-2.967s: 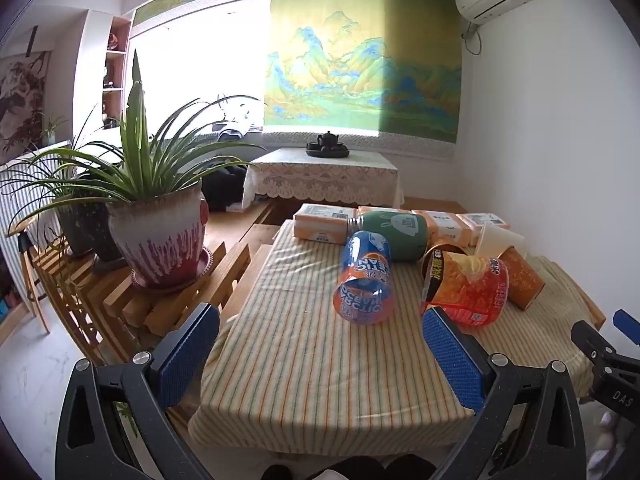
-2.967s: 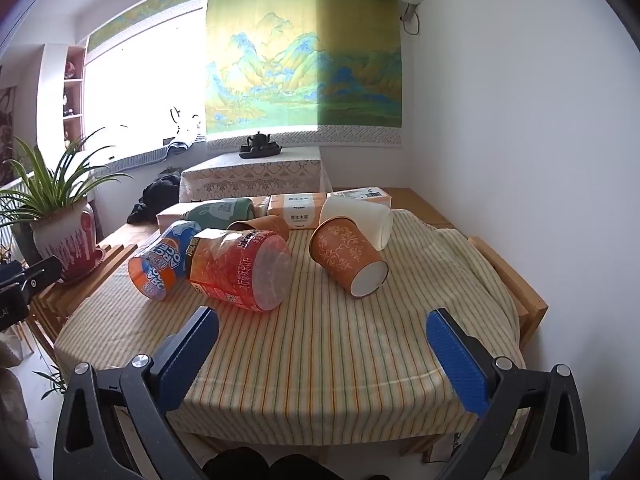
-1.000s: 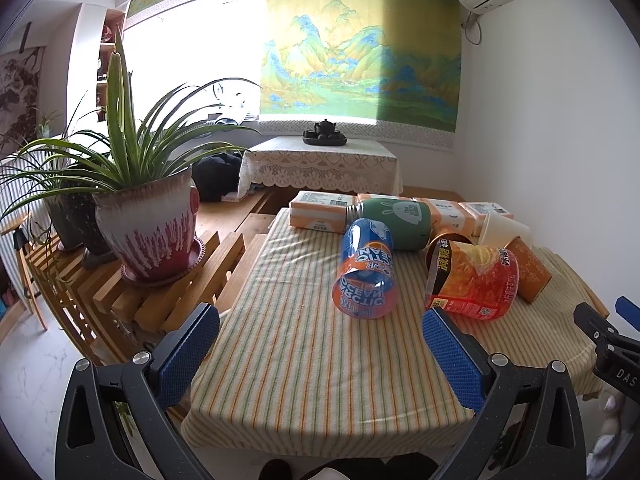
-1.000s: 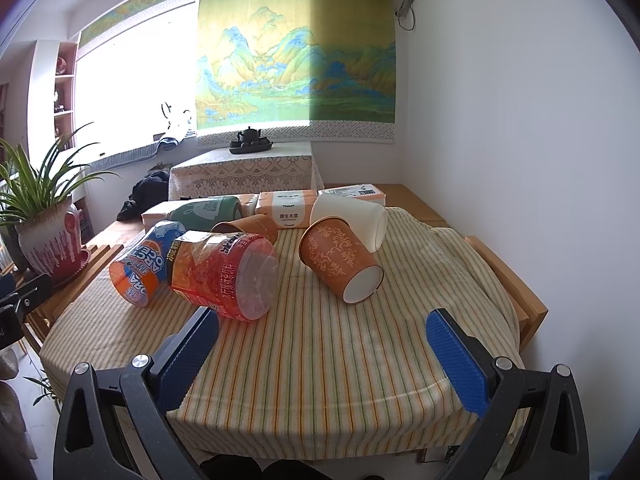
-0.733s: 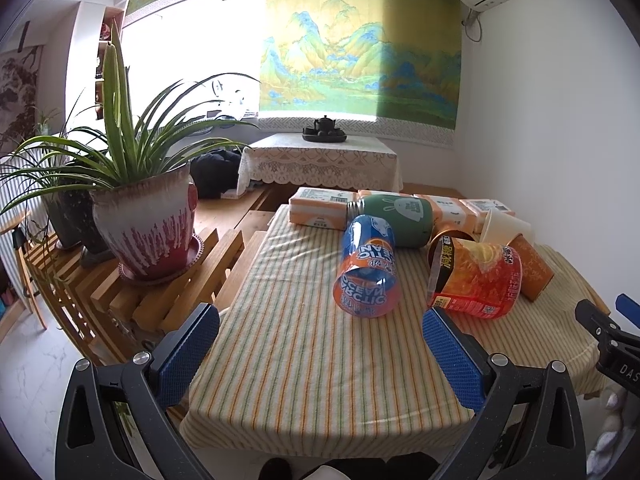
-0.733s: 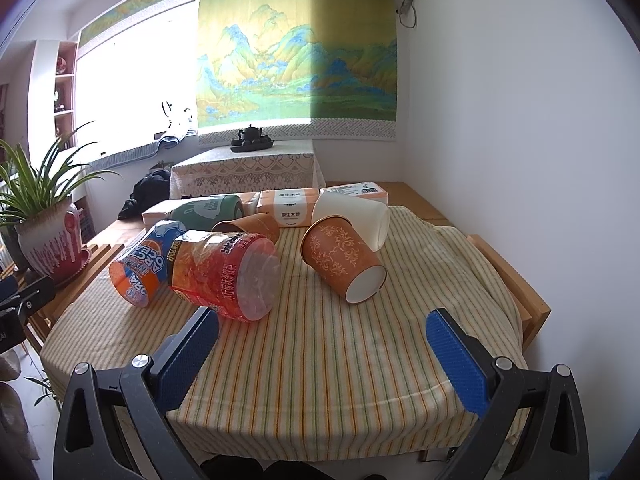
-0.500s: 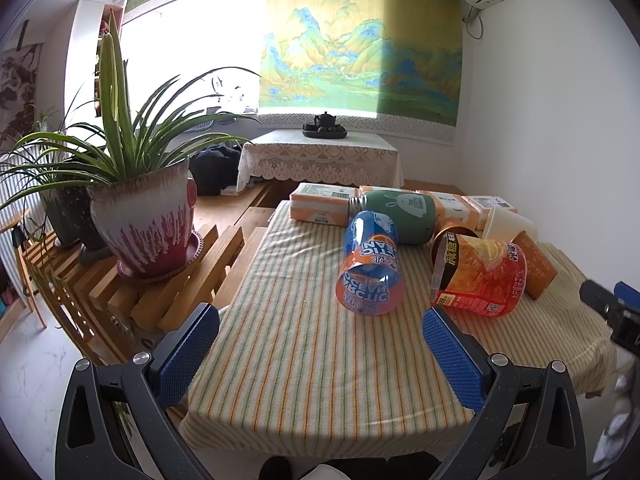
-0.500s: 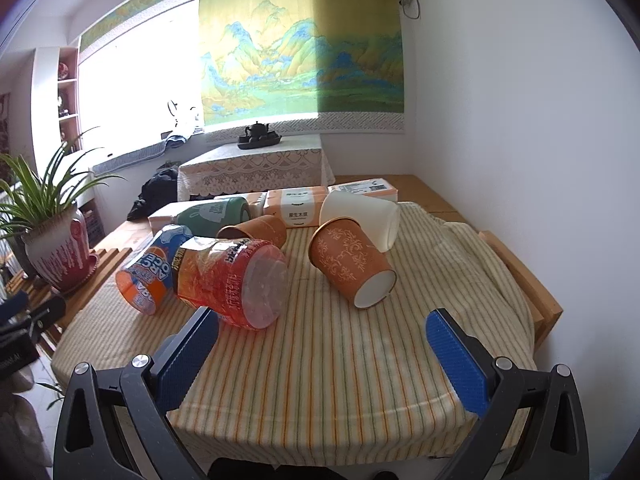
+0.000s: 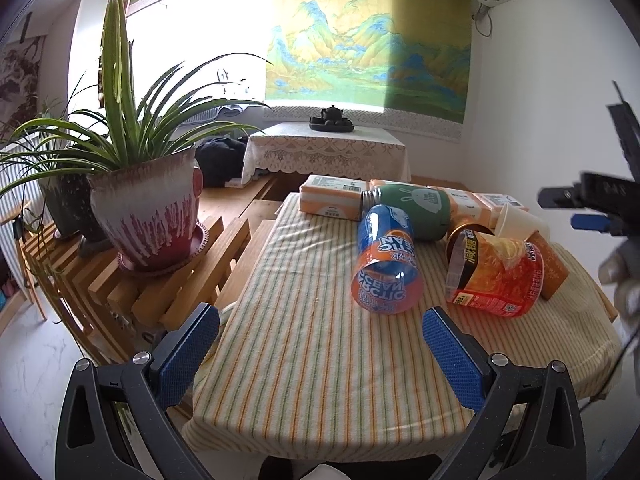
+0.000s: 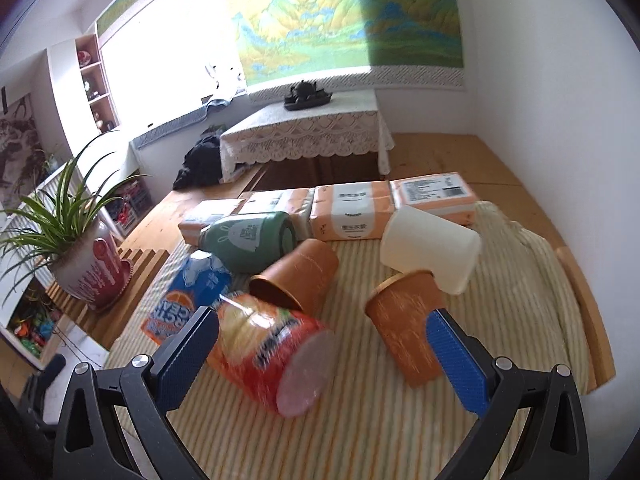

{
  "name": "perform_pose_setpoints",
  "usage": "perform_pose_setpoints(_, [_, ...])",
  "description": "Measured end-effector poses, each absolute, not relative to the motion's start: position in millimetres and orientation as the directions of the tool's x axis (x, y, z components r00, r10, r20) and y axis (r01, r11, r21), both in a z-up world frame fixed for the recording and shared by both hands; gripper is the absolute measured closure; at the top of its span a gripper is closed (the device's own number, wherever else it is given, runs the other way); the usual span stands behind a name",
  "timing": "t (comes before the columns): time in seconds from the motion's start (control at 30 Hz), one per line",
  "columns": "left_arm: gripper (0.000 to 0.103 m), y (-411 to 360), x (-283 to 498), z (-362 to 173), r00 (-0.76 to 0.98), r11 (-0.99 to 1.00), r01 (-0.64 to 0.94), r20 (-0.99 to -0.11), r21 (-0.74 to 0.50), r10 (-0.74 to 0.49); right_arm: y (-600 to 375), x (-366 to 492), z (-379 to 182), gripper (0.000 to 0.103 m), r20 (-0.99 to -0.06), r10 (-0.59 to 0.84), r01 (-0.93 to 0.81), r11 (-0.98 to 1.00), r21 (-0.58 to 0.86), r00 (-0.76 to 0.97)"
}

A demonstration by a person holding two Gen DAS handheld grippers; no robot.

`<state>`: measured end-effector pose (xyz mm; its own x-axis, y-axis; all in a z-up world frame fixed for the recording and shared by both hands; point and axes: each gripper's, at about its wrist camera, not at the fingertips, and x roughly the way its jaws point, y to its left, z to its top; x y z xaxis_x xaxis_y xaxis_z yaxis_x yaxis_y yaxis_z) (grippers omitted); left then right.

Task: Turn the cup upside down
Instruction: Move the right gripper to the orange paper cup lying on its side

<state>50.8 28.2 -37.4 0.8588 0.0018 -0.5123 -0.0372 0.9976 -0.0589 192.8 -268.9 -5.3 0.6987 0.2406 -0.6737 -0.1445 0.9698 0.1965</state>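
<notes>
Several cups lie on their sides on the striped tablecloth [image 10: 360,432]: a red-orange plastic cup [image 10: 272,356], a blue-orange cup [image 10: 188,300], a green cup [image 10: 248,244], two brown paper cups [image 10: 408,336] [image 10: 300,276] and a white cup [image 10: 432,248]. My right gripper [image 10: 320,352] is open, above the table, its fingers on either side of the red-orange cup and the near brown cup, touching neither. My left gripper [image 9: 320,348] is open and empty over the table's near edge, short of the blue-orange cup [image 9: 386,268] and the red-orange cup [image 9: 494,276]. The right gripper shows at the right edge of the left wrist view [image 9: 592,208].
Tissue packs [image 10: 352,212] line the table's far edge. A potted plant [image 9: 148,208] stands on a slatted wooden rack [image 9: 168,280] left of the table. A lace-covered table with a teapot [image 10: 308,132] stands behind. A white wall is on the right.
My right gripper has risen and moved forward over the table, tilting down toward the red-orange and brown cups. My left gripper has barely moved. The cups lie as before.
</notes>
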Motion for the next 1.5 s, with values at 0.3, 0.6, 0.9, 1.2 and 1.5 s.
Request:
perform_pose_setpoints(0.3, [0.0,46,61,-42,0.851,0.995,-0.073,-0.524,-0.069,0.026,-252,278,-23,0.005,-0.807,0.293,-0.113,0.955,0.276,0.512])
perform_pose_setpoints(0.6, [0.0,62,71,-49,0.842,0.991,-0.104,-0.539,-0.089,0.04,-248,318,-61,0.03,-0.877,0.323,-0.047,0.943,0.328,0.357])
perform_pose_setpoints(0.9, [0.0,67,76,-54,0.838,0.989,-0.117,-0.544,-0.092,0.048,-244,335,-63,0.037,-0.892,0.301,-0.024,0.95,0.312,0.336])
perform_pose_setpoints(1.2, [0.0,72,77,-57,0.833,0.987,-0.13,-0.55,-0.099,0.055,-229,343,-67,0.046,-0.926,0.24,-0.062,0.971,0.232,0.292])
perform_pose_setpoints(1.5, [0.0,71,78,-56,0.834,0.987,-0.128,-0.549,-0.096,0.055,-230,351,-69,0.046,-0.939,0.22,-0.072,0.975,0.208,0.264])
